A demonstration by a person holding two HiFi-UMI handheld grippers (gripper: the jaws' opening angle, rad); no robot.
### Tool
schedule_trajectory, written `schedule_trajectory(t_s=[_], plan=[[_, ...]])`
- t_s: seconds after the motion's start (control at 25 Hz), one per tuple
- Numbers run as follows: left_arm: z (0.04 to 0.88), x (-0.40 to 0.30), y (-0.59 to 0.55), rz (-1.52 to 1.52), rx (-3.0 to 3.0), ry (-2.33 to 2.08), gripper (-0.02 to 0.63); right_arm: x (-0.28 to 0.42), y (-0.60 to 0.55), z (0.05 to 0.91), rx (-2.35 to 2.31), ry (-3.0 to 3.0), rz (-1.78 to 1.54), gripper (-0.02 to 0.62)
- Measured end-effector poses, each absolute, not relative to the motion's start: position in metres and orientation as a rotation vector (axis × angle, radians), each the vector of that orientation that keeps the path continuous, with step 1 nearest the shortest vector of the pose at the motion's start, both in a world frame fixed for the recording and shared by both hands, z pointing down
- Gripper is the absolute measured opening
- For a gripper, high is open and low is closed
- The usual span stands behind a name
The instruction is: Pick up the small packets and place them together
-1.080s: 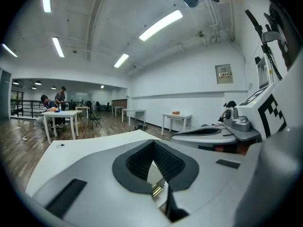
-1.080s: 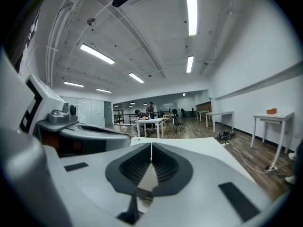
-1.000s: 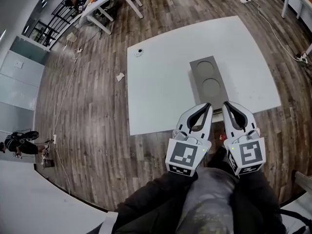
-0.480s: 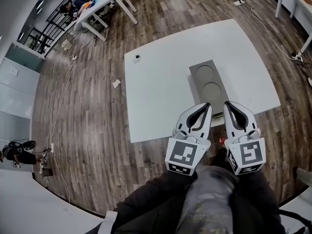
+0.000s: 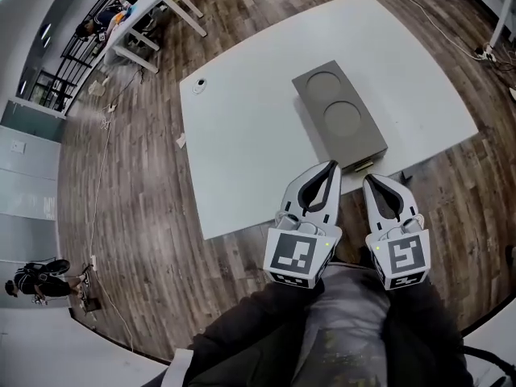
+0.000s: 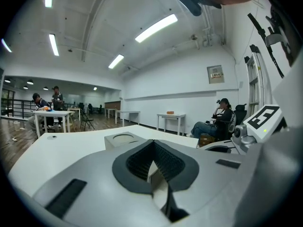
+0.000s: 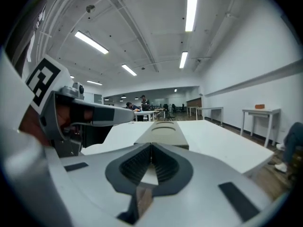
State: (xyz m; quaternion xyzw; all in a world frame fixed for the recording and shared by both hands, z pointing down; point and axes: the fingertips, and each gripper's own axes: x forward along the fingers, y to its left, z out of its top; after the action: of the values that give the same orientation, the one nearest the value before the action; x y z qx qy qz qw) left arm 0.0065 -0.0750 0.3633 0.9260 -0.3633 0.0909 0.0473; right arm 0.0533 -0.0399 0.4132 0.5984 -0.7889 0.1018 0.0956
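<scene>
A grey box (image 5: 339, 119) with two round recesses lies on the white table (image 5: 250, 127). At the box's near end a small pale thing (image 5: 362, 166) shows; I cannot tell whether it is a packet. No other packet is visible. My left gripper (image 5: 331, 166) is shut and empty just before the table's near edge, its tips close to the box's near corner. My right gripper (image 5: 367, 179) is beside it, also shut with nothing between the jaws. In the left gripper view the left gripper (image 6: 153, 143) points level across the table toward the box (image 6: 124, 139). The right gripper (image 7: 151, 146) faces the box (image 7: 163, 132) end-on.
A small round white object (image 5: 199, 85) sits near the table's far left corner. Wooden floor surrounds the table, with a paper scrap (image 5: 181, 140) and cables on it. Other tables with seated people (image 5: 133, 14) stand far off. A person sits on a chair (image 6: 215, 122) to the right.
Both grippers have sunk toward the table's near edge, still shut and side by side. The head view has swung, so the table and box now sit higher and more turned.
</scene>
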Motion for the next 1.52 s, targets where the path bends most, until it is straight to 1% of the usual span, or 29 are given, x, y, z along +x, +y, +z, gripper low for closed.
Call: schedule_trajectory(t_s=[0.32,0.4,0.48,0.52,1.12,1.52], plan=[[0.357,0.004,-0.084,0.307,2.838,-1.099,0.003,0.056,-0.046,0.417,1.792,-2.281,0.328,0.014],[0.361,0.002,-0.087,0.320,2.825,-1.097,0.003,0.058,-0.048,0.421,1.800,-2.259,0.332,0.114],[0.365,0.002,-0.088,0.334,2.812,-1.089,0.003,0.061,-0.051,0.425,1.809,-2.239,0.348,0.154],[0.367,0.003,-0.089,0.339,2.810,-1.086,0.003,0.062,-0.053,0.427,1.808,-2.232,0.357,0.159],[0.370,0.001,-0.118,0.367,2.790,-1.049,0.003,0.061,-0.072,0.453,1.773,-2.161,0.461,0.166],[0.369,0.001,-0.117,0.360,2.808,-0.847,0.003,0.060,-0.073,0.452,1.874,-2.083,0.421,0.159]])
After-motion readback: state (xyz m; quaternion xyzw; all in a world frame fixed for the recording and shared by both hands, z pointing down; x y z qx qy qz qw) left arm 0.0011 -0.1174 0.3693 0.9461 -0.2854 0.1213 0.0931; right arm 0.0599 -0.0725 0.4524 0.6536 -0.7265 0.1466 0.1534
